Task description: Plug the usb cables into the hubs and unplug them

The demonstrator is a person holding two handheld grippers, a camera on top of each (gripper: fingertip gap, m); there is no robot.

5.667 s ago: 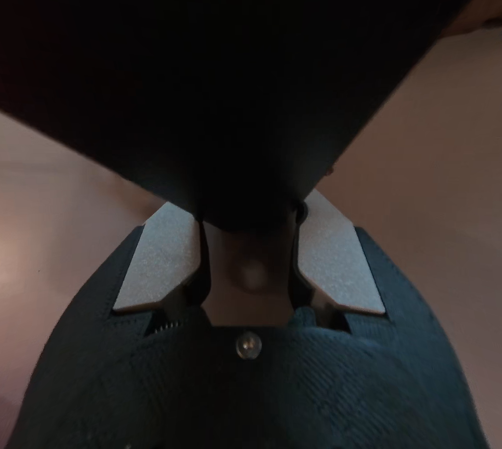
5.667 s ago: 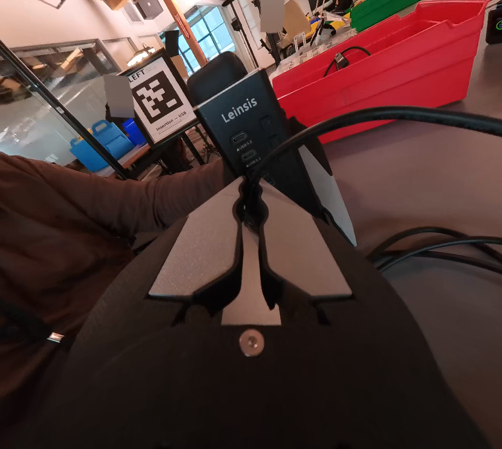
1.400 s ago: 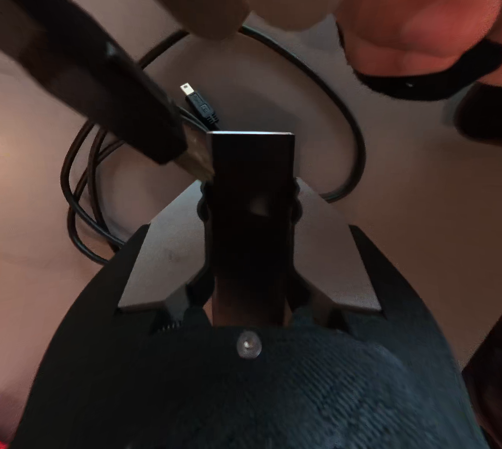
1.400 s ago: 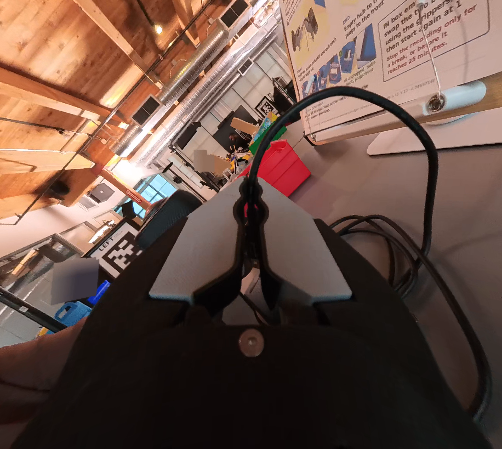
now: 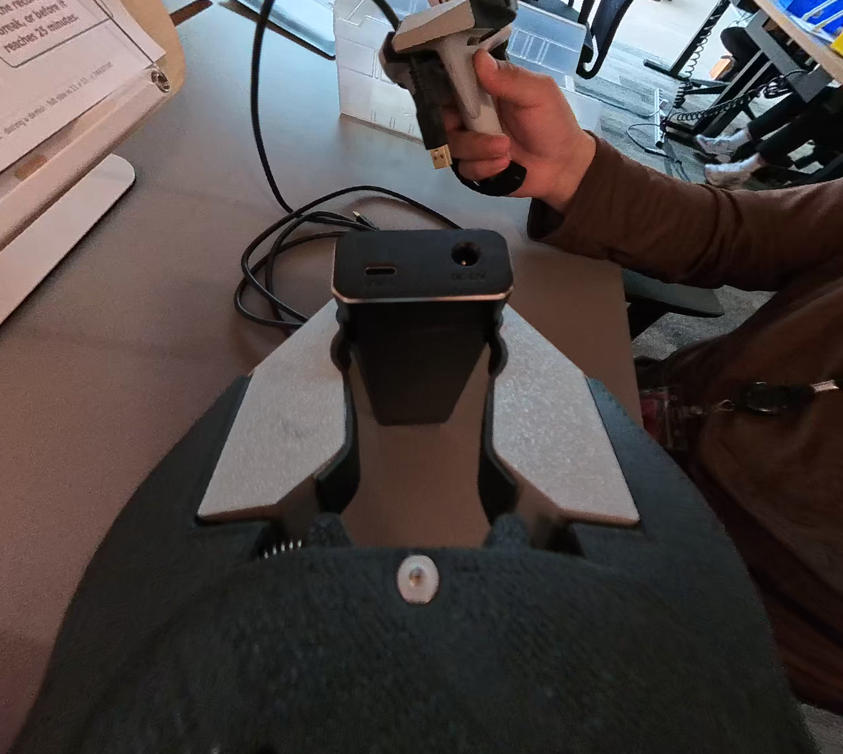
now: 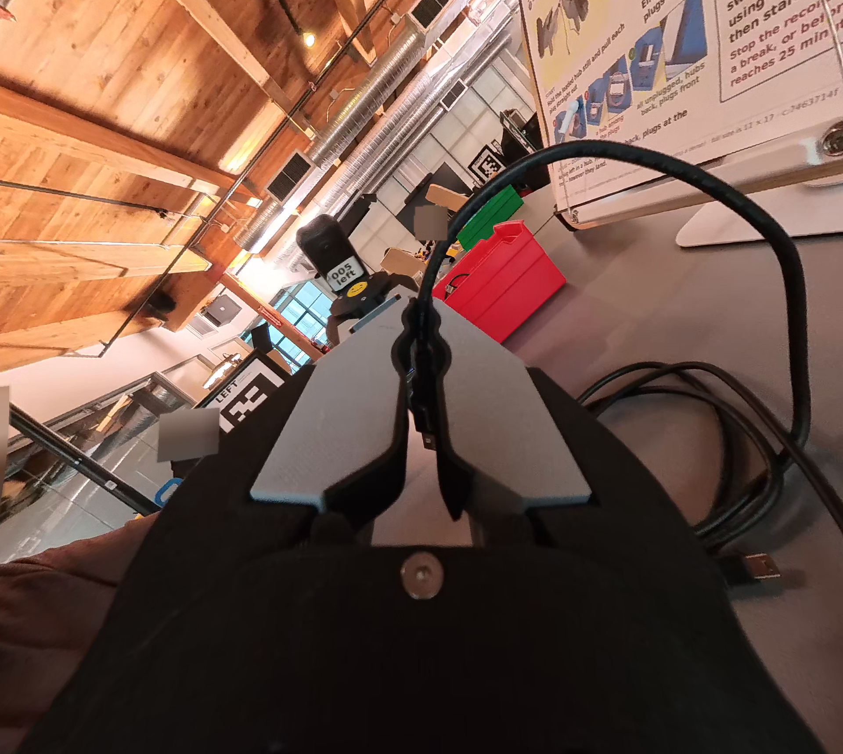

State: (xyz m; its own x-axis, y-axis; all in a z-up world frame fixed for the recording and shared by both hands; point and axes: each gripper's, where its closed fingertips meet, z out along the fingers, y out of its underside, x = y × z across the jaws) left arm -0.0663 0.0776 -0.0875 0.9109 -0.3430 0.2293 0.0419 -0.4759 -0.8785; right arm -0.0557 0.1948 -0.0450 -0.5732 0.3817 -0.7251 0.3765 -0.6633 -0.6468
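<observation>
Hub [image 5: 419, 321] clamped upright in left gripper [image 5: 417, 335] fingers, ports exposed; cable plug [image 5: 431, 111] pinched in right gripper [image 6: 422, 321], far right, apart, ready for insertion.

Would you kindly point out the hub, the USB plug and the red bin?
hub [image 5: 419, 271]: left wrist view, on its end face between the two ports.
USB plug [image 5: 441, 157]: left wrist view, on its gold metal tip.
red bin [image 6: 506, 289]: right wrist view, on its side wall.

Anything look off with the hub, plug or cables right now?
Nothing damaged. The hub sits straight in the left gripper; the right gripper pinches the plug, unplugged. Only untidy bit: loose cables tangled on the table.
</observation>
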